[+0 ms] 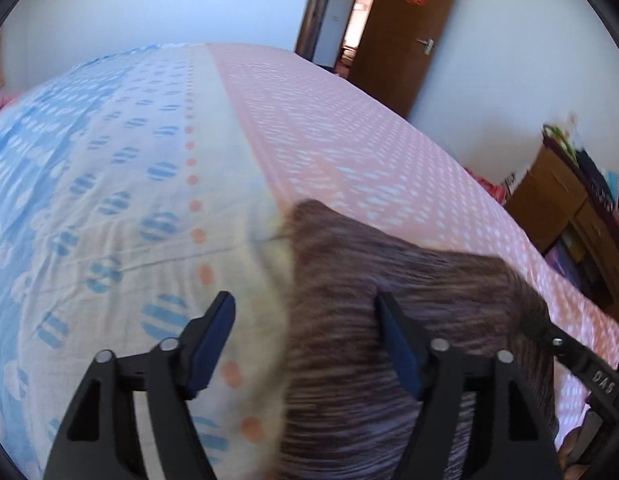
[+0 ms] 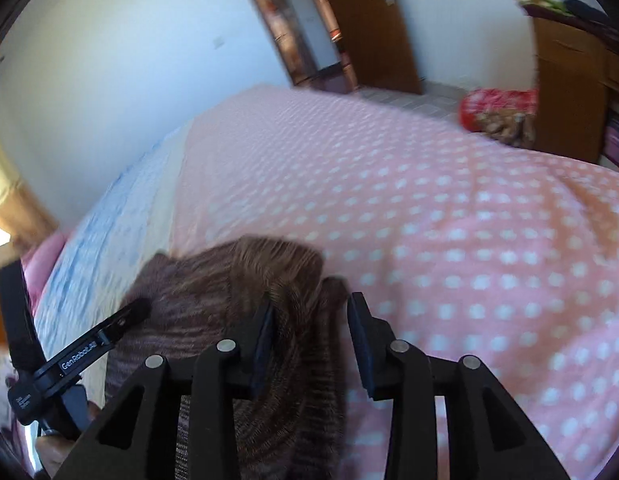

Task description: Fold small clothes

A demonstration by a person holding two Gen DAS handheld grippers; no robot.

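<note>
A brown striped knit garment (image 1: pixel 389 320) lies on the bed (image 1: pixel 329 128). My left gripper (image 1: pixel 305 316) is open above its left edge, with the right finger over the cloth and the left finger over the sheet. In the right wrist view the same garment (image 2: pixel 229 292) lies bunched below my right gripper (image 2: pixel 311 316), which is open, its jaws apart over the garment's right edge. The left gripper's body (image 2: pixel 81 356) shows at the left there, and the right gripper's body (image 1: pixel 581 364) shows at the right of the left wrist view.
The bed has a pink dotted sheet (image 2: pixel 449 220) and a blue and white dotted part (image 1: pixel 89 160). A wooden door (image 1: pixel 405 36) stands open behind. A wooden cabinet (image 1: pixel 561 204) with piled items stands right of the bed. A red bag (image 2: pixel 497 112) lies on the floor.
</note>
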